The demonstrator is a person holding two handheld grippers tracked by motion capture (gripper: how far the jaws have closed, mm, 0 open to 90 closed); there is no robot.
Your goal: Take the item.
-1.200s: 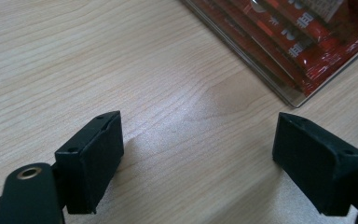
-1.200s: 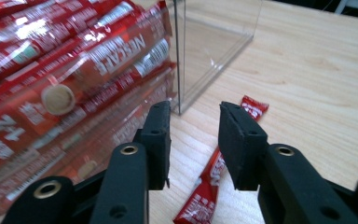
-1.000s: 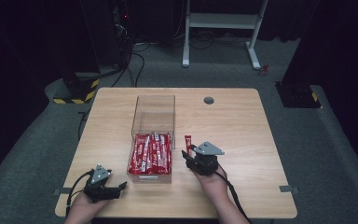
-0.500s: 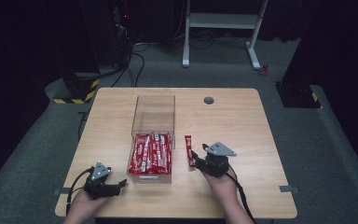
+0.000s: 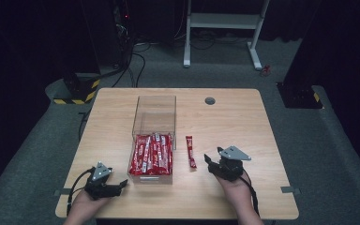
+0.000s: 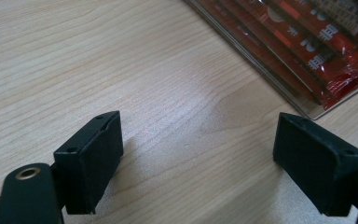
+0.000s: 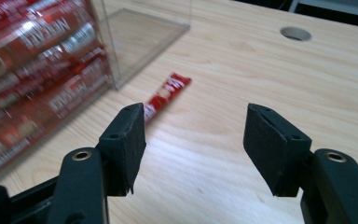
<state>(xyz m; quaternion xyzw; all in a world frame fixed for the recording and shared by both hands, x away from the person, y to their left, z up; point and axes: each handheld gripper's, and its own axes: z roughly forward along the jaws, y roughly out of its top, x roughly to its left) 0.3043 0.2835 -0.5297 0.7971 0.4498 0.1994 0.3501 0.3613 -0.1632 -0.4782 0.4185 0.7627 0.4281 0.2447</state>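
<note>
A clear plastic box (image 5: 153, 110) stands mid-table, its near half packed with red sachets (image 5: 151, 152). One loose red sachet (image 5: 190, 151) lies flat on the wood just right of the box. My right gripper (image 5: 209, 161) sits right of that sachet and apart from it. Its jaws have just been opening and nothing is between them. In the right gripper view, the right gripper (image 7: 196, 140) is open, with the sachet (image 7: 168, 93) beyond the left jaw. My left gripper (image 5: 121, 185) rests open at the front left. In the left gripper view, the left gripper (image 6: 200, 158) stands over bare wood near the box's corner.
A round cable hole (image 5: 210, 100) sits in the tabletop (image 5: 243, 122) at the back. The person's hands come in over the table's front edge. Dark floor, cables and a white stand frame (image 5: 225, 23) lie beyond the table.
My right gripper has drawn away to the right from the loose sachet, and its jaws stand wider. The sachet lies still on the table. The left gripper has not moved.
</note>
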